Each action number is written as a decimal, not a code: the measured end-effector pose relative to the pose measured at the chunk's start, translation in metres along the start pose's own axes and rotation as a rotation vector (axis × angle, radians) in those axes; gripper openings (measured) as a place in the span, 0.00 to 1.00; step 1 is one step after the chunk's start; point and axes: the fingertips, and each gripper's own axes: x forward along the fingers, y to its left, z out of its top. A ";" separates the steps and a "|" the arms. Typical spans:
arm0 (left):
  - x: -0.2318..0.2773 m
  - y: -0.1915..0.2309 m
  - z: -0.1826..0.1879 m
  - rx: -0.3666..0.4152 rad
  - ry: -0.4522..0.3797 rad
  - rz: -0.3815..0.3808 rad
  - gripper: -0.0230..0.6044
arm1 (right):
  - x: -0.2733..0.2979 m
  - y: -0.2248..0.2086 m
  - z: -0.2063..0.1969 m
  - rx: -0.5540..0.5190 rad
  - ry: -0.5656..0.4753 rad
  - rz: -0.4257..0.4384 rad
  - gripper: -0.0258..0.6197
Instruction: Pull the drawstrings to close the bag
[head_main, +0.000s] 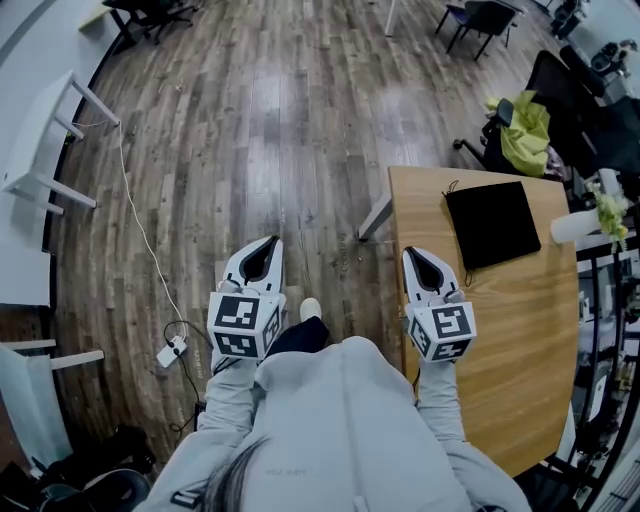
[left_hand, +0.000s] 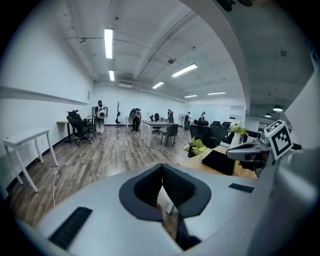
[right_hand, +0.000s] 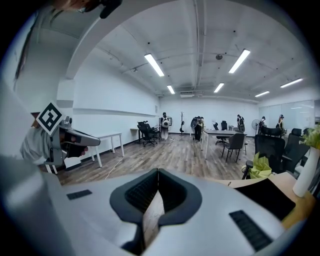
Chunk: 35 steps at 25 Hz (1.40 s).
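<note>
A flat black bag (head_main: 492, 224) lies on the far part of a wooden table (head_main: 520, 340) at the right of the head view. A thin string shows at its near left corner. Both grippers are held out in front of the person, apart from the bag. My left gripper (head_main: 268, 244) is over the wood floor, left of the table, shut and empty. Over the table's left edge, short of the bag, my right gripper (head_main: 416, 256) is also shut with nothing in it. The left gripper view shows the bag (left_hand: 220, 161) ahead on the right, and the right gripper view shows the bag (right_hand: 267, 197) low on the right.
A dark office chair with a yellow-green jacket (head_main: 525, 130) stands beyond the table. At the table's right edge is a white vase (head_main: 585, 224) with a plant. White tables (head_main: 40, 140) line the left wall. A cable and plug block (head_main: 172, 350) lie on the floor. People stand far off.
</note>
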 end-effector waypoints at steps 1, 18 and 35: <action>0.005 0.006 0.002 -0.001 0.001 -0.002 0.08 | 0.006 -0.001 0.002 0.000 0.003 -0.006 0.08; 0.088 0.039 0.003 0.009 0.091 -0.109 0.08 | 0.055 -0.035 -0.013 0.074 0.086 -0.132 0.08; 0.306 -0.115 0.138 0.289 0.106 -0.563 0.08 | 0.034 -0.223 0.012 0.249 0.054 -0.557 0.08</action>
